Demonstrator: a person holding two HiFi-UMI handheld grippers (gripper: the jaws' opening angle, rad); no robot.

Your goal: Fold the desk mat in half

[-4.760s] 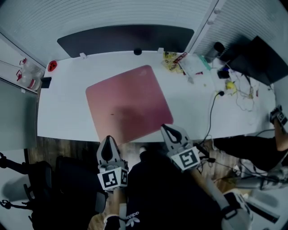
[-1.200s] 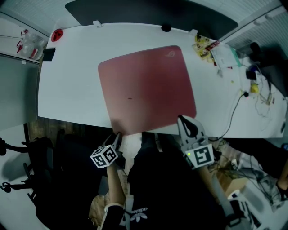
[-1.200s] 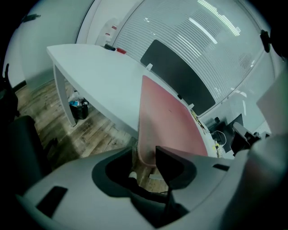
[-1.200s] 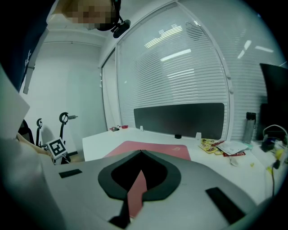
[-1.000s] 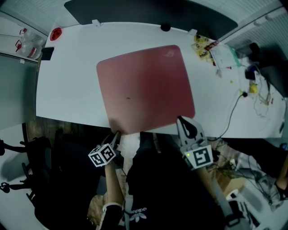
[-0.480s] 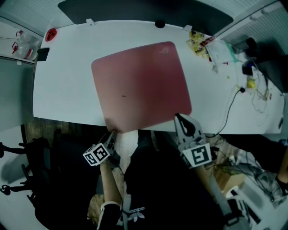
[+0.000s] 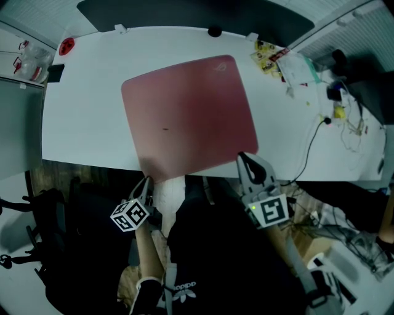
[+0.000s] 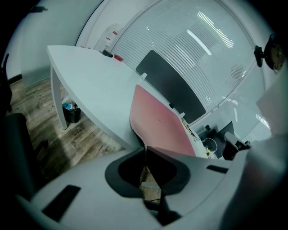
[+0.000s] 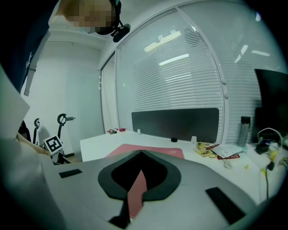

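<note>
Office corner, slatted blinds, cool even light.
A white table (image 7: 80,117) stands on a wood-plank floor (image 8: 49,134); a dark divider panel (image 7: 184,15) lines its far edge, with window blinds (image 9: 175,76) behind.

White surface (image 7: 80,123): dark panel (image 7: 184,12) along back edge, red item (image 7: 66,44) far-left corner, packets (image 7: 271,52) and cable (image 7: 311,144) on right.
</note>
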